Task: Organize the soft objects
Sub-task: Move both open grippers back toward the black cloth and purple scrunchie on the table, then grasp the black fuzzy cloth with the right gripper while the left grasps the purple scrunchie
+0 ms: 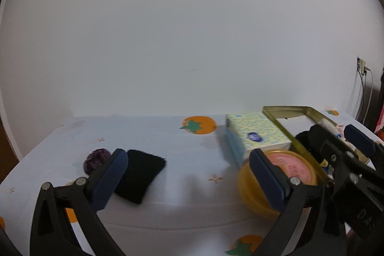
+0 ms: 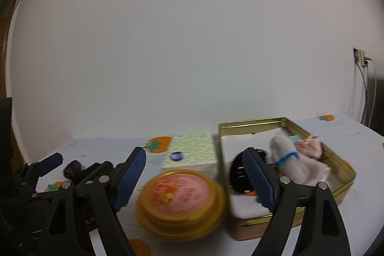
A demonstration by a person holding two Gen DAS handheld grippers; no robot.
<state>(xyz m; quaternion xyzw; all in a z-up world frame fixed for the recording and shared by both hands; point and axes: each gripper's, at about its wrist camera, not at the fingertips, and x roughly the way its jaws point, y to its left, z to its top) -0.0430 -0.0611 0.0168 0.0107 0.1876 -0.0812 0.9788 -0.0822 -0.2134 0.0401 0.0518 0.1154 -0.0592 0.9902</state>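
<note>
The left hand-held gripper (image 1: 189, 174) hangs with its 2 blue-padded fingers spread wide and nothing between them, above a table (image 1: 168, 136) covered with a pale cloth printed with orange fruit. Just beyond its left finger lies a black sponge-like pad (image 1: 141, 174), and a dark purple pompom (image 1: 94, 160) sits just left of the pad. The right hand-held gripper (image 2: 196, 174) is likewise released and empty. Between its fingers, on the table, stands a round yellow tin with a pink lid (image 2: 180, 198). Behind the tin rests a tissue pack (image 2: 192, 150). To the right, an open gold metal box (image 2: 340, 160) holds a grey rolled sock (image 2: 285, 160), a pink cloth (image 2: 312, 160) and a black item (image 2: 240, 172).
</note>
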